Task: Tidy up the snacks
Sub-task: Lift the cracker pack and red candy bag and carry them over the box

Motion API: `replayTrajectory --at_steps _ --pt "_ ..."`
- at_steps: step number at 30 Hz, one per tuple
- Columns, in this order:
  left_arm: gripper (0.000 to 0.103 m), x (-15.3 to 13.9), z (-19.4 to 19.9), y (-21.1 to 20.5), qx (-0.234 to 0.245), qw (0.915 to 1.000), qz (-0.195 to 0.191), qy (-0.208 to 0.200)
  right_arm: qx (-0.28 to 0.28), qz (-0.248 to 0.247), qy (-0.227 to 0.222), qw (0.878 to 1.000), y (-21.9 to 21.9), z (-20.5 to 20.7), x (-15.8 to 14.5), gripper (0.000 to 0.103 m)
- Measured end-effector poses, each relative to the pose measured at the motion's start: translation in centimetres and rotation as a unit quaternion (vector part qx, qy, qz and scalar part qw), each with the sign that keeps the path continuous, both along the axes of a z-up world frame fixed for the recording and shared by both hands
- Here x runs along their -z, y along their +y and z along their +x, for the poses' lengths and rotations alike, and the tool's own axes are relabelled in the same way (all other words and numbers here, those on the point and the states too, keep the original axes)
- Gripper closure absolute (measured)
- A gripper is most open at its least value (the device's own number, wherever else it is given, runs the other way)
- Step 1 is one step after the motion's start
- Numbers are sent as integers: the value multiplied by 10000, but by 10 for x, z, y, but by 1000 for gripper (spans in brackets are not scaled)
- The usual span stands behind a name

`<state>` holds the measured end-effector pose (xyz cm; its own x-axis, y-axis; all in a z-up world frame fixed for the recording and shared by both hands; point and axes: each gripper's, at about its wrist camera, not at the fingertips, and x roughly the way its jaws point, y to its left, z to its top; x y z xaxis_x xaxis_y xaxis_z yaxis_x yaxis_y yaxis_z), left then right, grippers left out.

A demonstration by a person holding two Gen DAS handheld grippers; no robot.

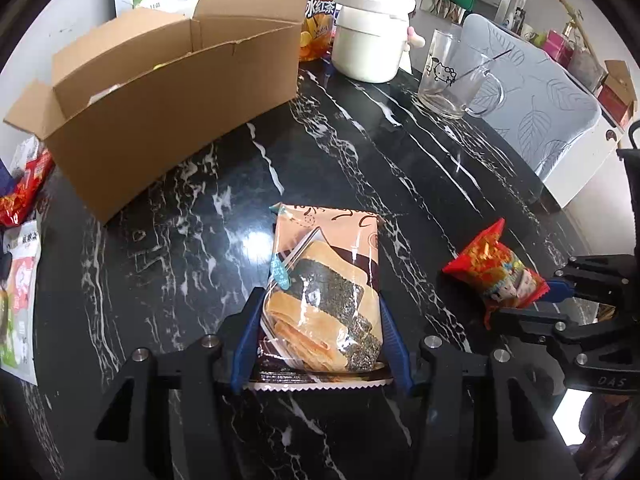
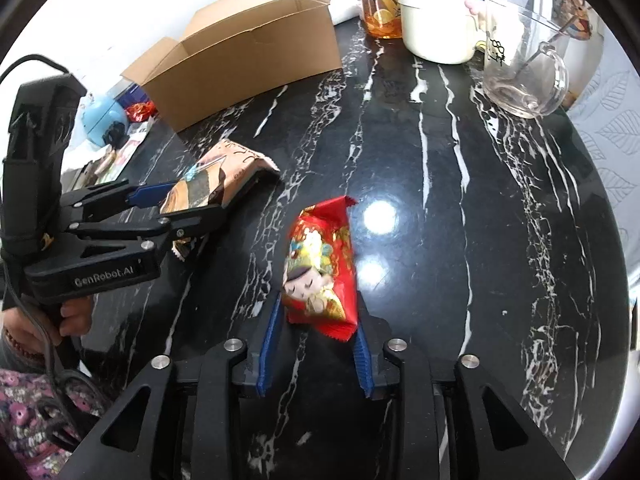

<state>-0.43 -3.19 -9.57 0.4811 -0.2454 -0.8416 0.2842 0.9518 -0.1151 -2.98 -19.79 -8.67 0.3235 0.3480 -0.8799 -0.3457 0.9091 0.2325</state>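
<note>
My left gripper (image 1: pixel 320 332) is shut on a seaweed cracker packet (image 1: pixel 324 288), gripping its near end just above the black marble table (image 1: pixel 224 216). The packet also shows in the right wrist view (image 2: pixel 218 178). My right gripper (image 2: pixel 318 320) is shut on a small red snack packet (image 2: pixel 322 268) with a cartoon figure; it also shows in the left wrist view (image 1: pixel 496 272). An open cardboard box (image 1: pixel 160 92) stands at the back left, also seen in the right wrist view (image 2: pixel 248 52).
A white pot (image 1: pixel 372 36), a glass mug (image 1: pixel 452 76) with a straw and an iced tea bottle (image 1: pixel 318 28) stand at the back. More snack packets (image 1: pixel 20 196) lie at the far left. A grey chair (image 1: pixel 536 112) stands beyond the table's right edge.
</note>
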Motion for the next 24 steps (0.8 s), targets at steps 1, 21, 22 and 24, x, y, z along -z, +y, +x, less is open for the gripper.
replayTrajectory --at_steps 1,21,22,24 --pt "48 1 1 -1 -6 10000 50 -26 31 -9 -1 10000 0 1 0 56" --pt "54 3 12 -3 -164 9996 159 -190 -171 -476 -417 9979 19 13 1 69" --pt "54 3 12 -3 -144 9997 135 -162 -180 -496 -422 9977 19 13 1 70" --pt "54 2 12 -2 -135 9999 40 -99 -145 -487 -425 9978 19 14 1 71"
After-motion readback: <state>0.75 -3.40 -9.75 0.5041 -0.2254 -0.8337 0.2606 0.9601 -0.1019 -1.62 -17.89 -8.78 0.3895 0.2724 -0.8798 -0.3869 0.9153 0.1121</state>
